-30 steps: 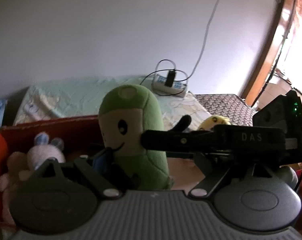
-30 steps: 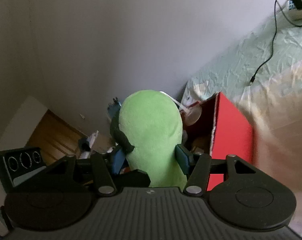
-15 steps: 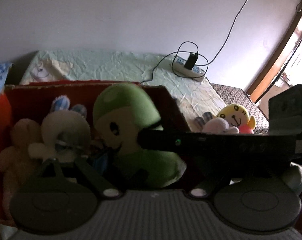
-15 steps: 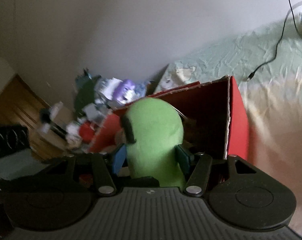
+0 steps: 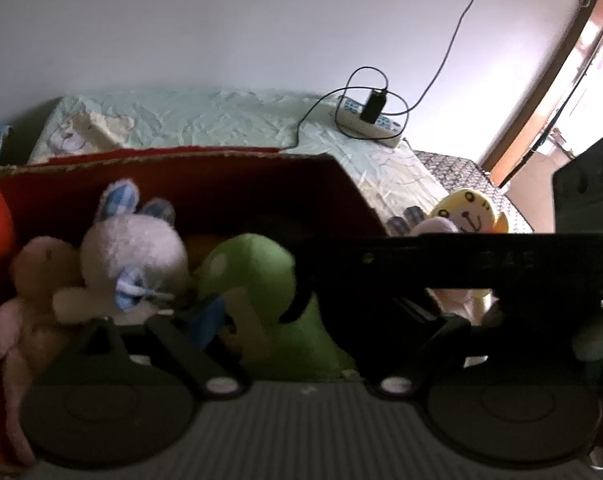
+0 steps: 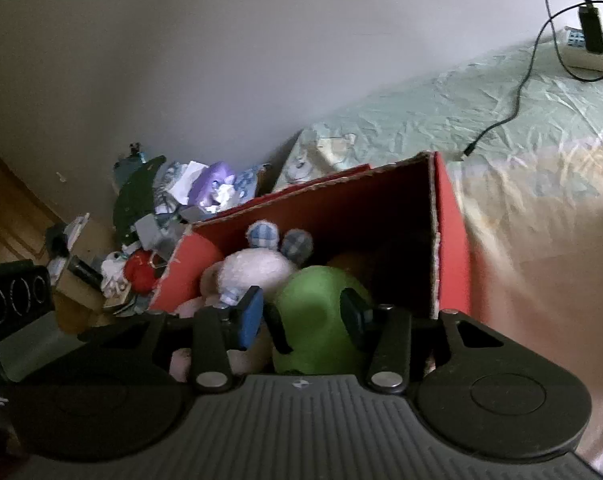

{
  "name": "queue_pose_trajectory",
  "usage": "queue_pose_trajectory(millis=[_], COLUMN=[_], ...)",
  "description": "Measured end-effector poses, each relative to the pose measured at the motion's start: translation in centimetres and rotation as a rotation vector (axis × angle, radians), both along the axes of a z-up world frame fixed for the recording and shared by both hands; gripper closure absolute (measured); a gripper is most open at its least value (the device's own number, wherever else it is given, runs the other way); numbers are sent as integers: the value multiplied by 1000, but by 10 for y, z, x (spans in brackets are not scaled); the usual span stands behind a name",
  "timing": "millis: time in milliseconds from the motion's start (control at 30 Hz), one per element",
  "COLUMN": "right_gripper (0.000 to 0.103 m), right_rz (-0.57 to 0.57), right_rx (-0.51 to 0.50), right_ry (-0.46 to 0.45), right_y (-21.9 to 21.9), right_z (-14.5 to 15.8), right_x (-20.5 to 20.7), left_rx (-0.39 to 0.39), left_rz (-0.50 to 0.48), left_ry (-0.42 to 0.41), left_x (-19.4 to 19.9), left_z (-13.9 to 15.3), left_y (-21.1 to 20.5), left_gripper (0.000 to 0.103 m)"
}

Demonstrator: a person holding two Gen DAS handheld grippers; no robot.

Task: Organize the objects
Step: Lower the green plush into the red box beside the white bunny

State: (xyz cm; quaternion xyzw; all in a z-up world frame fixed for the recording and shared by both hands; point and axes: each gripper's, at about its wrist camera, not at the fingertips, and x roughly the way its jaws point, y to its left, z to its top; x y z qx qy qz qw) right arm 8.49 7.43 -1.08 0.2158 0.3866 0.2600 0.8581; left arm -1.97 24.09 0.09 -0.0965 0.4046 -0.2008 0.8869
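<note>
Right gripper [image 6: 301,312]: blue pads sit on either side of the green plush toy [image 6: 321,316], right pad touching it, left pad just beside it with a small gap. Jaws look eased apart, not squeezing the fabric. Can't fully confirm contact on the left pad.

Left gripper [image 5: 293,320]: only its left blue pad shows, against the green plush toy [image 5: 261,280]. Its right finger is hidden behind the other gripper's black body, which crosses the view, so I can't tell whether it is spread or pinching.

The green toy is inside the red cardboard box [image 6: 449,240], tilted over, next to a white bunny [image 6: 257,268] with checked blue ears and a pinkish-tan plush [image 5: 33,280] against the box's left wall.

Box sits on a bed with a pale green sheet [image 6: 481,112]. Yellow plush [image 5: 467,212] lies on the bed outside the box, right of it. Power strip [image 5: 367,122] with a black plug and cable near the wall. Pile of clutter [image 6: 161,208] on the floor left of the box.
</note>
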Motion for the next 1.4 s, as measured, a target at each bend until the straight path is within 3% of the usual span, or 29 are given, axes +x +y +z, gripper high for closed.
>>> queue_pose_trajectory(millis=[333, 467, 600, 800, 867, 967, 1033, 1233, 1400], right_gripper=[58, 58, 57, 46, 39, 38, 37, 47, 47], right_rz=[12, 62, 127, 169, 186, 186, 177, 142, 53], right_rx=[-35, -59, -170, -365, -408, -456, -441, -373, -209], right_ry=[-7, 7, 9, 41, 37, 45, 61, 70, 81], right_y=[1, 8, 29, 63, 72, 79, 77, 65, 48], right_z=[2, 5, 8, 2, 0, -6, -9, -5, 3], right_x=[2, 8, 14, 27, 30, 36, 39, 37, 37], left_rx=[199, 202, 162, 130, 118, 111, 111, 89, 63], left_rz=[40, 39, 31, 29, 29, 30, 31, 38, 48], left_ry=[35, 27, 19, 9, 4, 0, -1, -12, -29], left_x=[6, 4, 1, -3, -5, -7, -7, -8, -9], left_z=[-11, -7, -6, -6, -6, -6, -7, -6, -2], left_y=[-1, 3, 8, 12, 13, 14, 15, 18, 22], left_gripper=[14, 14, 12, 12, 11, 11, 11, 11, 11])
